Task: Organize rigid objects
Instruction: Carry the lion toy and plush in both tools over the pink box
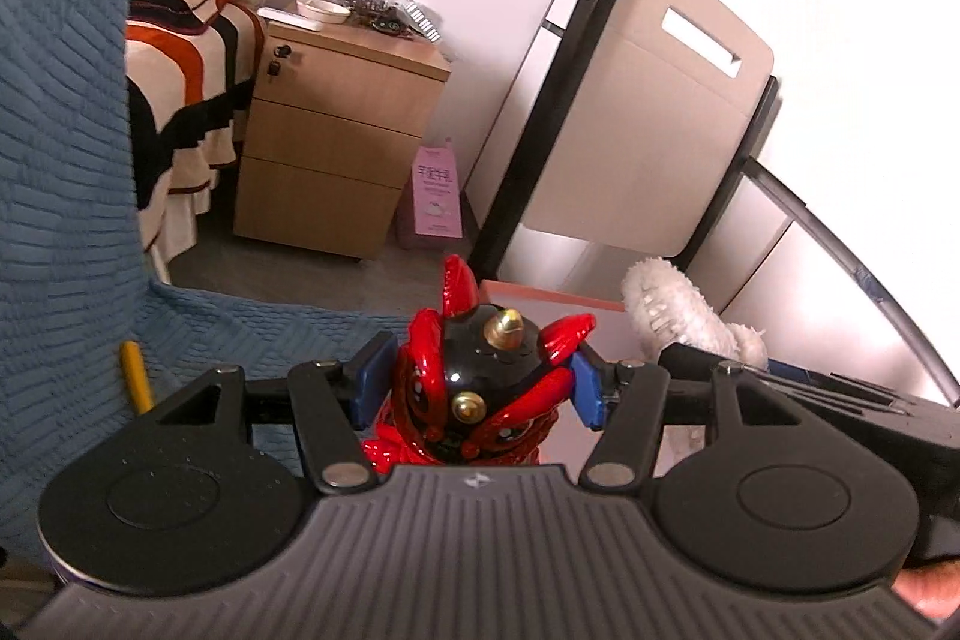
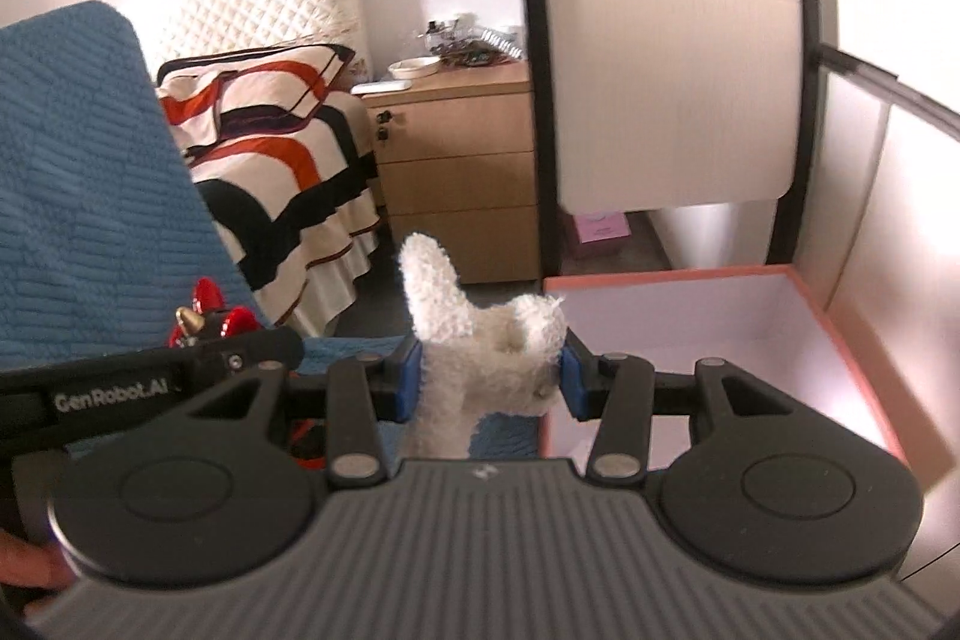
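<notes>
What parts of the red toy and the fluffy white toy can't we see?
- Red and black toy figure, left wrist view: its lower body is hidden behind the left tool body.
- White plush toy, right wrist view: its bottom is hidden behind the right tool.
- Pink-rimmed box, right wrist view: its near corner is hidden by the tool.

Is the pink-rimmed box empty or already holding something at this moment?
Empty as far as shown: in the right wrist view the box shows only bare white floor and walls. Its near corner is hidden behind the right gripper.
</notes>
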`<control>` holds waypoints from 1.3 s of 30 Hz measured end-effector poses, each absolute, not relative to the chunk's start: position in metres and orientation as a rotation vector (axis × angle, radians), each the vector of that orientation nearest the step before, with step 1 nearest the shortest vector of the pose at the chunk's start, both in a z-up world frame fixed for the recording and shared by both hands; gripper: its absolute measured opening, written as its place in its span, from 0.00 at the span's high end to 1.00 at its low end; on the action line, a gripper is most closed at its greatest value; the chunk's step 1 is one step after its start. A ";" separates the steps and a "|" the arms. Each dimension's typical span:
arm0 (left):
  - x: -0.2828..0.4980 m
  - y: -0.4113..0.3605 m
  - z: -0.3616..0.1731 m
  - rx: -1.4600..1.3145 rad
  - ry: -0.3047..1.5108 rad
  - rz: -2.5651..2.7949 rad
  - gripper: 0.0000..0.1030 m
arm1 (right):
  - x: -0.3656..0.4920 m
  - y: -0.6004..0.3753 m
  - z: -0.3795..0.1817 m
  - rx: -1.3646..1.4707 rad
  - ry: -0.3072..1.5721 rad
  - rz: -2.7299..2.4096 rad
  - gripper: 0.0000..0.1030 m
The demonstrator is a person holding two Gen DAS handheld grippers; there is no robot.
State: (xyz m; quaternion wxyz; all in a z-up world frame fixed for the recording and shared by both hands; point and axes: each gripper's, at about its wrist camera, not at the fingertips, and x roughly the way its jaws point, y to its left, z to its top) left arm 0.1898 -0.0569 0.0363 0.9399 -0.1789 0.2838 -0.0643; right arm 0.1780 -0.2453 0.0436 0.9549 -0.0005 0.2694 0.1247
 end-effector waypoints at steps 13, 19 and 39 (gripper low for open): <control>0.251 -0.135 0.040 -0.349 0.636 -0.232 0.37 | 0.200 -0.312 0.027 0.059 0.598 0.143 0.54; 0.294 -0.172 0.011 -0.350 0.729 -0.284 0.37 | 0.218 -0.347 -0.005 0.096 0.662 0.078 0.54; 0.363 -0.233 -0.105 -0.265 1.014 -0.290 0.37 | 0.267 -0.400 -0.110 0.168 0.918 -0.023 0.53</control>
